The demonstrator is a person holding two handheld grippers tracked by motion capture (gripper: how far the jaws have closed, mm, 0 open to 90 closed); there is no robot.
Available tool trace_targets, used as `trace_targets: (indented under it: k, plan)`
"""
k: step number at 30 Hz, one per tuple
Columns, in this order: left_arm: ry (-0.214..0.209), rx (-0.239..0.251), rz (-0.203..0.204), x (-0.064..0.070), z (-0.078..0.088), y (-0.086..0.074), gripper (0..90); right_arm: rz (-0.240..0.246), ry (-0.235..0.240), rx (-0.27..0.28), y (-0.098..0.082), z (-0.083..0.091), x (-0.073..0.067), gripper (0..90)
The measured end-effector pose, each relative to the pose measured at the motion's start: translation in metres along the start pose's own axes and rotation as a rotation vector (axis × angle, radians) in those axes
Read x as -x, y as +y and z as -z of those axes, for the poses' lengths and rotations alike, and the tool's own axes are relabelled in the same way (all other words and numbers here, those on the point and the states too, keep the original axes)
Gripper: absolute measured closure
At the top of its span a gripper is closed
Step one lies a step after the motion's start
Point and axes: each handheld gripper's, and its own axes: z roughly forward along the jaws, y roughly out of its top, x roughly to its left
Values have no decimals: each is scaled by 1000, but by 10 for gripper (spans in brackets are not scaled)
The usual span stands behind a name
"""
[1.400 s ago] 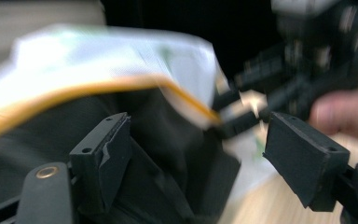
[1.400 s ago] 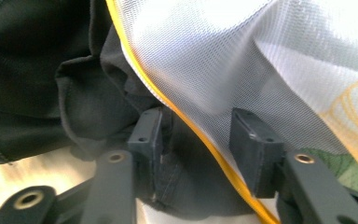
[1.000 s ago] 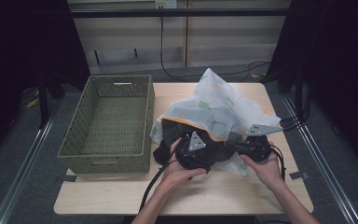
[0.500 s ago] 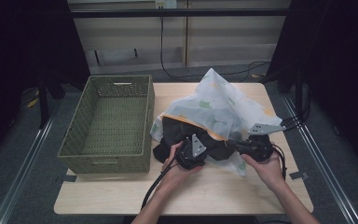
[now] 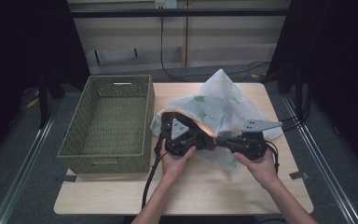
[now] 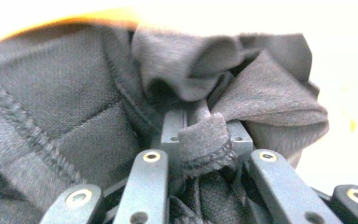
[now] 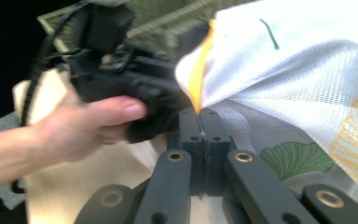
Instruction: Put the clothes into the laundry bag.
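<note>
A white mesh bag (image 5: 223, 102) with green leaf prints and an orange zip edge lies on the table, holding a dark garment (image 6: 65, 93). My left gripper (image 5: 196, 136) reaches into the bag's mouth. Its jaws have just been closing, and a fold of the black cloth is pinched between them (image 6: 206, 140). My right gripper (image 5: 223, 140) is shut on the bag's rim right at the orange edge (image 7: 198, 79), with the mesh bag (image 7: 298, 70) rising above its jaws (image 7: 199, 126). The right gripper view also has the left gripper (image 7: 121, 60) and the hand (image 7: 84, 126) holding it.
A green woven basket (image 5: 107, 116) stands on the left of the wooden table (image 5: 205, 191), close beside the bag. Cables trail from both grippers towards the front edge. Metal rails run along both sides of the table.
Both hands have risen a little and lifted the bag's mouth. The left gripper has shifted slightly left and away from me, and its jaws have drawn together on the dark cloth.
</note>
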Motion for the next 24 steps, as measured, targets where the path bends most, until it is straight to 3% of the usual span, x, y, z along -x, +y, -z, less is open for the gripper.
trace_targets:
  k: [1, 4, 5, 7, 8, 9, 10, 12, 13, 14, 15, 16, 18, 19, 21, 22, 24]
  plan:
    - [11, 44, 14, -1, 4, 10, 762, 7, 29, 21, 9, -1, -9, 900]
    - [17, 84, 38, -3, 9, 20, 766, 7, 64, 47, 18, 0, -16, 900]
    - [34, 122, 55, -5, 14, 29, 767, 1, 100, 71, 27, 2, -23, 900]
    - [36, 135, 61, -6, 16, 34, 771, -4, 140, 99, 35, 6, -30, 900]
    - [62, 164, 59, -6, 20, 41, 773, -7, 161, 113, 40, 8, -34, 900]
    - [57, 180, 72, -6, 22, 44, 774, -6, 171, 121, 43, 11, -37, 900]
    - [85, 203, 77, -4, 24, 47, 777, -19, 194, 138, 47, 14, -40, 900]
    - [96, 226, 85, -2, 27, 50, 781, -39, 222, 154, 50, 17, -42, 900]
    - [119, 261, 78, 3, 33, 56, 781, -67, 271, 187, 54, 25, -46, 900]
    - [130, 263, 44, 6, 38, 59, 781, -73, 275, 197, 55, 28, -48, 900]
    - [130, 263, 44, 6, 38, 59, 781, -65, 276, 207, 56, 31, -51, 900]
    - [131, 271, 5, 13, 41, 63, 780, -66, 281, 207, 55, 32, -52, 900]
    - [113, 269, 10, 14, 39, 63, 778, -64, 262, 198, 50, 33, -52, 900]
    - [92, 246, 9, 12, 36, 60, 777, -48, 230, 183, 47, 32, -51, 900]
    - [69, 190, -12, 11, 26, 49, 774, -71, 199, 167, 38, 29, -44, 900]
    - [23, 146, -31, 10, 18, 39, 774, -81, 186, 157, 33, 27, -41, 900]
    - [-19, 84, -41, 11, 4, 24, 772, -99, 147, 141, 23, 22, -33, 900]
